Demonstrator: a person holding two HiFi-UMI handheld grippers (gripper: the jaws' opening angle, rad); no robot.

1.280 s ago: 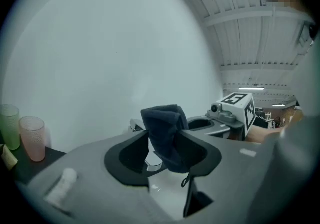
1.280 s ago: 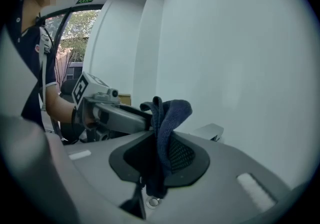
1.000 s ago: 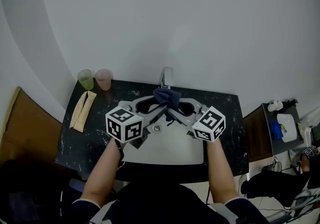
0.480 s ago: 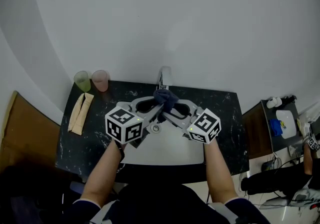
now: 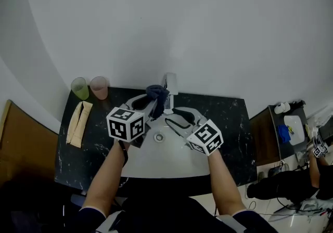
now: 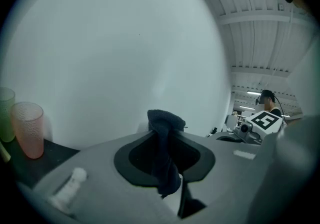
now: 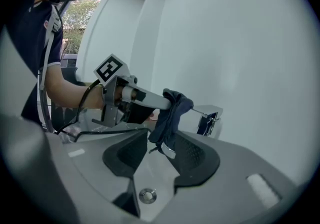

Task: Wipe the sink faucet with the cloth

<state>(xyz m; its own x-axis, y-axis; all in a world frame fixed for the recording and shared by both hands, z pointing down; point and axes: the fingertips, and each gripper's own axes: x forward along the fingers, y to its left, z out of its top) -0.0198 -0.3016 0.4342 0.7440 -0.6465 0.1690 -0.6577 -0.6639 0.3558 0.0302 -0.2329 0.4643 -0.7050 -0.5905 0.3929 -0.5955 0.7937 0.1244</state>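
Observation:
The dark blue cloth (image 5: 156, 93) hangs bunched from my left gripper (image 5: 156, 100), just left of the chrome faucet (image 5: 170, 83) at the back of the white sink (image 5: 177, 156). In the left gripper view the jaws are closing, and the pads pinch the cloth (image 6: 161, 124) between them. My right gripper (image 5: 170, 116) is lower, over the basin, and its jaws are opening with nothing in them. In the right gripper view the cloth (image 7: 171, 112) dangles in front of the right gripper (image 7: 161, 141), over the spout. The faucet (image 7: 207, 118) stands just right of it.
A green cup (image 5: 79, 88) and a pink cup (image 5: 98, 87) stand at the back left of the black countertop (image 5: 229, 123). A tan folded item (image 5: 76, 121) lies in front of them. The drain (image 5: 158, 137) is in the basin. A white wall rises behind the faucet.
Both grippers met at the cloth over the basin. Now only the left holds it, moved up and left beside the faucet. The right has let go, opened and dropped back.

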